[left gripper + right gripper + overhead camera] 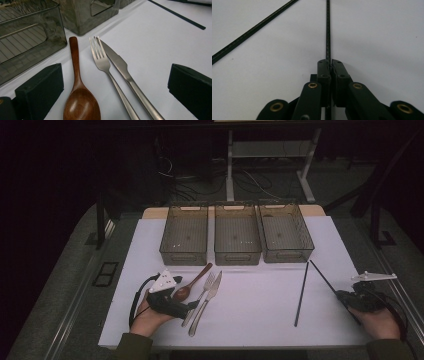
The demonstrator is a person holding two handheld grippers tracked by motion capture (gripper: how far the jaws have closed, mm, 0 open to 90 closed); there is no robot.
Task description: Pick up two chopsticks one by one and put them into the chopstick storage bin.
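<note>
wooden spoon [81, 100] bowl cropped below, fork [110, 75] handle cropped

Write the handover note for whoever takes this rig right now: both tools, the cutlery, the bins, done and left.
Left tool: open, low over the wooden spoon, fork and knife, gripping nothing.
Right tool: shut on one chopstick; second chopstick lies loose on the white mat.
Three grey bins at the mat's far edge, all empty.
Done: nothing binned.
Left: probably sorting every piece into bins.
</note>
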